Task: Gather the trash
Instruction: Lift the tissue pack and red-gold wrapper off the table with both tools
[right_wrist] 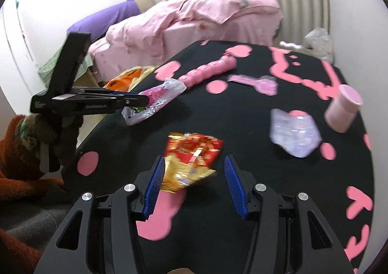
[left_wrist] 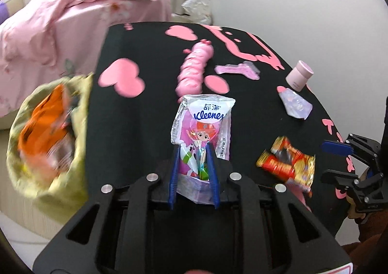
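We see our left gripper clamped on a crinkled, glossy Kleenex tissue packet with a pink cartoon print, held above the black table. Our right gripper gapes around a shiny red-and-gold foil wrapper lying there.

trash bag motion-blurred, contents unreadable

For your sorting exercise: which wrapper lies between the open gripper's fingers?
The red-gold wrapper, between the right gripper's fingers; the Kleenex pack is held, the clear wrapper lies apart.
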`<state>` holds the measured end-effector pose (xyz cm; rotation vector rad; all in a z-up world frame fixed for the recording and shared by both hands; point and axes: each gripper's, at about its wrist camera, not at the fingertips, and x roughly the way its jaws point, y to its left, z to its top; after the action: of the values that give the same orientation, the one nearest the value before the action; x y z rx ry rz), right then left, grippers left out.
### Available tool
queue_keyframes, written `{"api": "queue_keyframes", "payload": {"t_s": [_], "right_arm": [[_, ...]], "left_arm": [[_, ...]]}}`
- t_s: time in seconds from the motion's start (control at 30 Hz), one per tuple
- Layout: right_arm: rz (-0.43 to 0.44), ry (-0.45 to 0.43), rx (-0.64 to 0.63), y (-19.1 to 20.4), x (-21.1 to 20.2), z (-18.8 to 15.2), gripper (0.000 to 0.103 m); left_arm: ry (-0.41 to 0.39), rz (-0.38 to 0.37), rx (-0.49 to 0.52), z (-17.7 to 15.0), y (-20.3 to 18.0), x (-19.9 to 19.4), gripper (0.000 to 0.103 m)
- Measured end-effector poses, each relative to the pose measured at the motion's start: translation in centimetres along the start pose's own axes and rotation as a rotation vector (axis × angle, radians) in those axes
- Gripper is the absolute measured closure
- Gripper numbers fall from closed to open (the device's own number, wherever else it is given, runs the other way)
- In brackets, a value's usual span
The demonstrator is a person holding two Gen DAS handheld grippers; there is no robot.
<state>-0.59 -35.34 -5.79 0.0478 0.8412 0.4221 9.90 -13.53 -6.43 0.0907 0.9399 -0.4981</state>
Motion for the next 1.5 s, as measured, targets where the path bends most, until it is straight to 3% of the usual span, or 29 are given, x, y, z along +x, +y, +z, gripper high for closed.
{"api": "queue_keyframes", "payload": {"t_s": [0.27,0.47,0.53,0.6,0.8,0.93,1.03,1.2,1.27,1.33,1.5], "right_arm": [[-0.062,0.072,-0.015,1.7,3.1,0.0,0.054],[-0.064,0.060,-0.004,1.5,3.3,-0.2,0.055],[-0.075,0.062,-0.014,1.7,3.2,-0.3,0.056],[-0.088,0.055,-0.017,1.7,3.0,-0.4,0.065],[-0.092,0.028,0.001,1.3,1.8,-0.4,0.076],[-0.098,0.002,0.010,1.0,0.8,-0.4,0.076],[-0.106,-0.013,0.020,0.6,0.3,-0.4,0.076],[-0.122,-0.025,0.033,0.0,-0.2,-0.6,0.076],[-0.131,-0.032,0.037,-0.1,-0.5,-0.7,0.076],[-0.133,-0.037,0.038,-0.2,-0.7,-0.7,0.076],[-0.147,-0.070,0.037,-0.1,-1.9,-0.8,0.076]], "left_arm": [[0.033,-0.036,-0.071,-2.5,1.6,0.0,0.083],[0.030,-0.049,-0.071,-2.6,1.6,0.1,0.083],[0.031,-0.049,-0.069,-2.6,1.5,0.1,0.083],[0.032,-0.046,-0.064,-2.7,1.4,0.1,0.082],[0.038,-0.058,-0.035,-3.0,0.7,0.2,0.069],[0.051,-0.104,0.005,-3.3,-0.1,0.1,0.045],[0.063,-0.090,0.036,-3.6,-0.7,0.1,0.044],[0.063,-0.041,0.055,-4.3,-1.1,-0.4,0.048],[0.061,-0.004,0.065,-4.6,-1.4,-0.5,0.063],[0.063,-0.019,0.061,-4.8,-1.5,-0.8,0.075],[-0.018,-0.018,0.052,-4.6,-1.4,-3.1,0.083]]}}
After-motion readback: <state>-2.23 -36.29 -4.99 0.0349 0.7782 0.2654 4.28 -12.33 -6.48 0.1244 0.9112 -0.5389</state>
